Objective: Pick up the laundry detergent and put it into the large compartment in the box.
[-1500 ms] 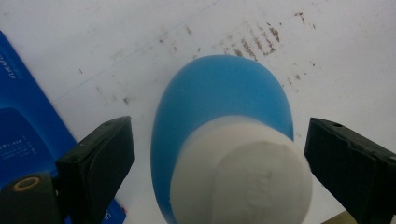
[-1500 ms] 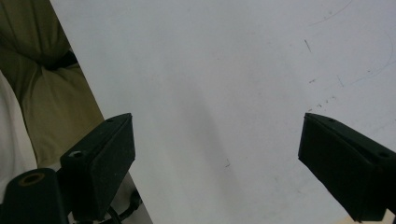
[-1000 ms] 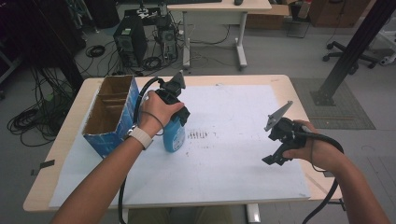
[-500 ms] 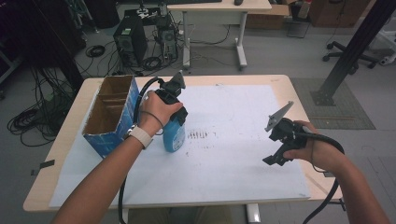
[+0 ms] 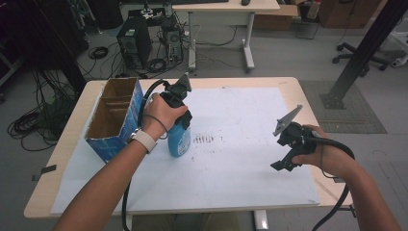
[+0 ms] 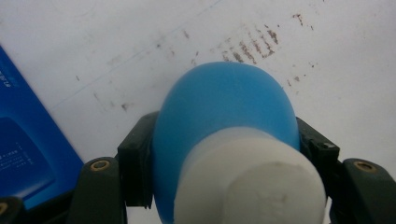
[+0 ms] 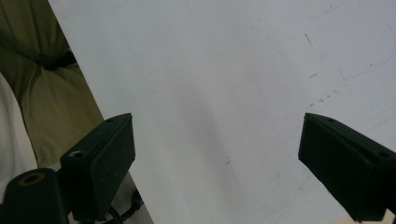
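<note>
The blue bottle [image 5: 179, 138] with its white cap [image 6: 250, 182] stands upright at centre left of the high view, just right of the open blue carton [image 5: 115, 118], on the white sheet that covers the tabletop [image 5: 250, 192]. The left gripper [image 5: 179, 120] comes down over it, and its jaws have just been closing: in the left gripper view the black pads [image 6: 135, 163] press both sides of the blue body below the cap, so the grasp appears made while the lift and any transfer remain to be done; the bottle has not left the sheet. The right gripper [image 7: 217, 154] hovers at right of the high view, jaws spread wide with nothing between them, above bare sheet near the tabletop's front edge. Open room lies across the middle and right of the sheet; the carton wall, close beside the bottle at left, is the one obstacle, and a straight rise looks the safest start
</note>
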Tool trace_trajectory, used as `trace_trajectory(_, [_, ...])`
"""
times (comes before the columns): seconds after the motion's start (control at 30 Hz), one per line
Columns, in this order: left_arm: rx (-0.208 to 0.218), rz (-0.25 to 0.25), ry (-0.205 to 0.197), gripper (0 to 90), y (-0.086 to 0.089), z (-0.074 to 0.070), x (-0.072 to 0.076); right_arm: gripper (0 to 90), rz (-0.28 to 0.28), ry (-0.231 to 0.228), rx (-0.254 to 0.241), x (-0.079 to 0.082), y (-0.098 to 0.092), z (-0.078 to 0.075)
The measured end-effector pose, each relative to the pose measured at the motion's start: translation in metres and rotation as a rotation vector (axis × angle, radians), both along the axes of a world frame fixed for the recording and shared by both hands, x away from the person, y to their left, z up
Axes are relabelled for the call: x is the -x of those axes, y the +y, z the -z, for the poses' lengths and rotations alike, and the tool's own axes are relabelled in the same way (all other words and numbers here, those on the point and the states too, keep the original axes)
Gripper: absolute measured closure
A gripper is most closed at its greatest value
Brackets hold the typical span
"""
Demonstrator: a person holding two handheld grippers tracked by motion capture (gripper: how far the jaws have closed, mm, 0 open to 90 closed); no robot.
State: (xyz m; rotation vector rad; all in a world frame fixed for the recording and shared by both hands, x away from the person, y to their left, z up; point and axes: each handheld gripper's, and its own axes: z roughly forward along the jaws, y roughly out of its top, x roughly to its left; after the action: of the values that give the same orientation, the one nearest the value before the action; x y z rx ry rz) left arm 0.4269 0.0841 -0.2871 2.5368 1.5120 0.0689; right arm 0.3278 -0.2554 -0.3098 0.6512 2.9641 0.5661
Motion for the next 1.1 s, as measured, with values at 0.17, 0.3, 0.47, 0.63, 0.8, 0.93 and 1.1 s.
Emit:
trace_trajectory(0.17, [0.002,-0.004,0.001,37.0,0.0004,-0.0002,-0.0005,11.0,0.000,0.002,0.000,0.0003,0.0003,0.0001])
trace_trajectory(0.3, [0.003,-0.002,0.000,37.1,0.0007,-0.0006,-0.0010,10.9,0.003,0.003,-0.001,0.0006,-0.0003,-0.0001])
trace_trajectory(0.47, [0.005,0.001,0.003,37.3,0.0013,-0.0009,-0.0013,11.0,0.005,0.004,0.001,0.0004,-0.0010,0.0000])
trace_trajectory(0.63, [0.013,-0.006,-0.001,37.3,0.0028,-0.0011,-0.0019,11.0,0.002,0.000,-0.002,0.0003,0.0002,-0.0009])
trace_trajectory(0.8, [0.018,-0.006,-0.003,37.3,0.0042,-0.0037,-0.0021,11.0,0.005,0.001,-0.001,0.0001,0.0000,-0.0010])
trace_trajectory(0.93, [0.019,-0.011,-0.001,37.3,0.0052,-0.0053,-0.0018,11.0,0.004,-0.002,-0.003,0.0001,0.0002,-0.0012])
trace_trajectory(1.1, [0.025,-0.014,0.000,37.4,0.0078,-0.0076,-0.0015,11.0,0.003,-0.003,-0.003,0.0003,0.0006,-0.0017])
